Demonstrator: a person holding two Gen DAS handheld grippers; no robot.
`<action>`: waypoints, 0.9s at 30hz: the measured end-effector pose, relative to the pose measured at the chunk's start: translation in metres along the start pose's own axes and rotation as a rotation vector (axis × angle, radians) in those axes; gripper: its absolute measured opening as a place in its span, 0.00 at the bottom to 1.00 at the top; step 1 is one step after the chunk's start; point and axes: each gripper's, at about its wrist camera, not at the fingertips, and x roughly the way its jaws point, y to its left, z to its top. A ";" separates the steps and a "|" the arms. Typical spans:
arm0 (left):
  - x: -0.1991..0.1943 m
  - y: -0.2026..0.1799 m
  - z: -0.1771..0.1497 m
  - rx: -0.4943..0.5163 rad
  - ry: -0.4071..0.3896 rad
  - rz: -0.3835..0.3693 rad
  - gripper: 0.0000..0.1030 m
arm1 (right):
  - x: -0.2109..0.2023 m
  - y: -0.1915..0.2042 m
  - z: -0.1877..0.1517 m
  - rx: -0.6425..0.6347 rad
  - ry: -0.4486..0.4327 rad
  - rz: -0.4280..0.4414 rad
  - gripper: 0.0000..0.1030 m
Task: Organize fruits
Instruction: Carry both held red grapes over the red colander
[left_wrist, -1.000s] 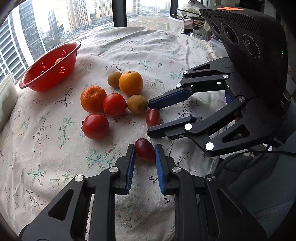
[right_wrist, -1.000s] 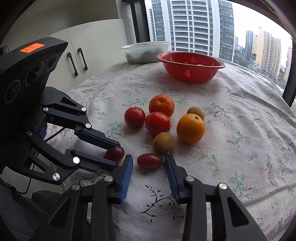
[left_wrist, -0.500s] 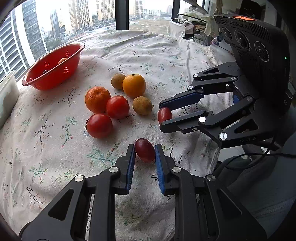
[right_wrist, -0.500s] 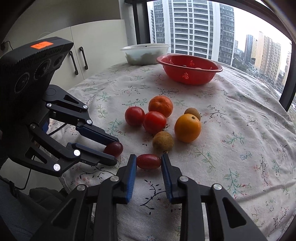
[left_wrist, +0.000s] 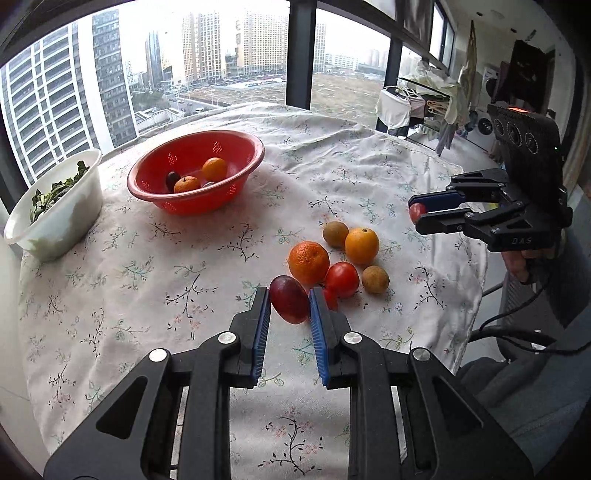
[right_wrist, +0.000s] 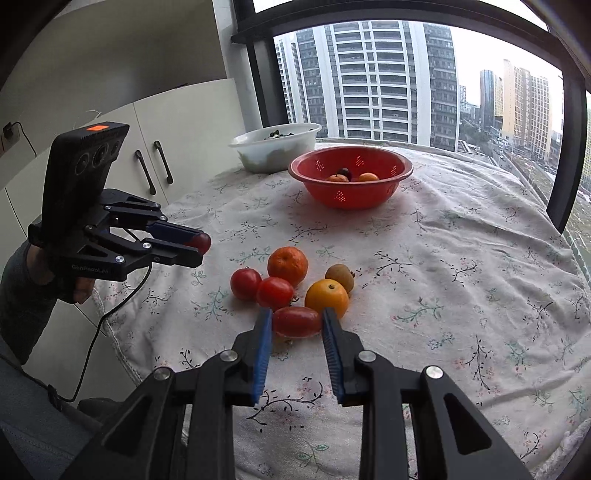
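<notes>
In the left wrist view my left gripper (left_wrist: 288, 295) is shut on a dark red plum (left_wrist: 290, 301), held above the flowered tablecloth. My right gripper (right_wrist: 297, 317) is shut on an oblong red tomato (right_wrist: 297, 322), lifted off the cloth. Each gripper shows in the other's view: the right gripper (left_wrist: 415, 214) at the right, the left gripper (right_wrist: 201, 243) at the left. Below them lie a mandarin (left_wrist: 308, 262), an orange (left_wrist: 362, 245), two tomatoes (right_wrist: 245, 283) and two brown fruits (left_wrist: 375, 279). The red colander (left_wrist: 236, 184) farther back holds two oranges and a dark plum.
A white bowl (left_wrist: 74, 221) with greens stands left of the colander near the window. The round table's edge (left_wrist: 476, 258) drops off at the right by the person's lap. White cabinet doors (right_wrist: 147, 173) stand behind the left gripper.
The right gripper's jaws closed on the oblong tomato. Both grippers then rose off the cloth with their fruit, and the colander's inside came into view.
</notes>
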 end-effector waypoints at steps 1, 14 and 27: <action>-0.002 0.007 0.004 -0.007 -0.011 0.011 0.19 | -0.003 -0.007 0.006 0.010 -0.008 -0.013 0.29; 0.006 0.070 0.082 -0.006 -0.062 0.098 0.20 | -0.010 -0.052 0.098 -0.040 -0.109 -0.097 0.29; 0.103 0.139 0.158 -0.043 0.020 0.139 0.20 | 0.081 -0.052 0.199 -0.088 -0.030 -0.036 0.29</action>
